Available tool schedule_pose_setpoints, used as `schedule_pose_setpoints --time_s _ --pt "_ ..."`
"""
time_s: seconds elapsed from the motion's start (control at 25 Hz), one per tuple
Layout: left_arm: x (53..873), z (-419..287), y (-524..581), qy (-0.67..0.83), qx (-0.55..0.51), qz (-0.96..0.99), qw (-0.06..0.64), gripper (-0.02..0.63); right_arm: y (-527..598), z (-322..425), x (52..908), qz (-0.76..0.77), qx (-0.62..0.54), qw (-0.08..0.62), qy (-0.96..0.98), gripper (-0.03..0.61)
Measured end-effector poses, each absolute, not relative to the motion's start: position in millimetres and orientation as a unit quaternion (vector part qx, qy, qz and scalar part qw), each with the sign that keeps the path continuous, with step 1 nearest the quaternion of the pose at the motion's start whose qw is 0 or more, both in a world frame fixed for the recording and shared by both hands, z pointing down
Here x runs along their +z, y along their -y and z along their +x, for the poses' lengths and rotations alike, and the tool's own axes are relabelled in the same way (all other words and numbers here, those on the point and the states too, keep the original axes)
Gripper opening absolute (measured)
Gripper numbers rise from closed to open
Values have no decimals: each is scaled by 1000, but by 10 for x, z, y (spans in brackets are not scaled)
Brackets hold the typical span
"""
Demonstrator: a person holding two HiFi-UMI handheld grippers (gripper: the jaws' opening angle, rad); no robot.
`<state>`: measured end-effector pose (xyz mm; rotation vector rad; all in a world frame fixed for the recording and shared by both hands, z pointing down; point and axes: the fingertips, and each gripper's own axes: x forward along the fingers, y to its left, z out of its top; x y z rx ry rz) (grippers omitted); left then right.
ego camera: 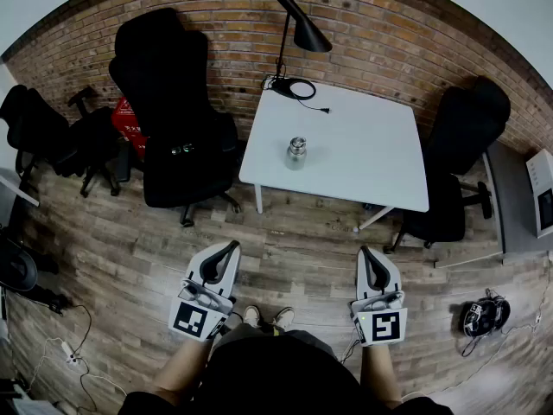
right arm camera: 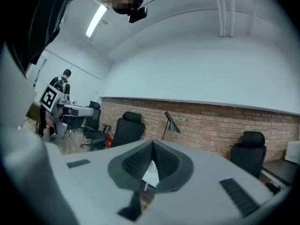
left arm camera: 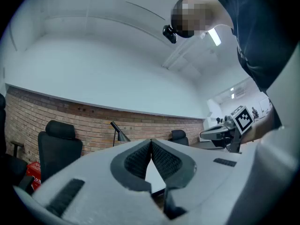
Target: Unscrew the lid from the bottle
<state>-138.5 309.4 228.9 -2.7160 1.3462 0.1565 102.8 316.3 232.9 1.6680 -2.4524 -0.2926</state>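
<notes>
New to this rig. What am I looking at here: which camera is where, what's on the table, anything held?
No robot here: a person stands holding a two-fingered gripper in each hand. The head view is from a camera on the person's head, looking down; the left gripper and right gripper show low in it, over the wooden floor. The other two pictures come from a camera riding on each gripper, looking along its fingers. On the white table ahead stand a metal bottle, lid on, and a black desk lamp; black office chairs sit around it. Both grippers have their fingers pressed together with nothing between them, well short of the bottle.
</notes>
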Motion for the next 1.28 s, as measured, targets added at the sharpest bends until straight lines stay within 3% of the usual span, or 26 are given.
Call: schedule_pose_setpoints --time_s 0.44,0.88,1.28 --pt "2341 -1233 -3108 -442 39 -895 43 23 -3163 1171 2327 546 -79 45 833 12" --pt "2602 -1204 -3007 -462 25 -886 22 23 -3050 1125 2748 511 -56 83 854 14" --pt "2758 -974 -2114 -425 34 -905 4 23 -2411 1151 2941 522 -28 112 845 12"
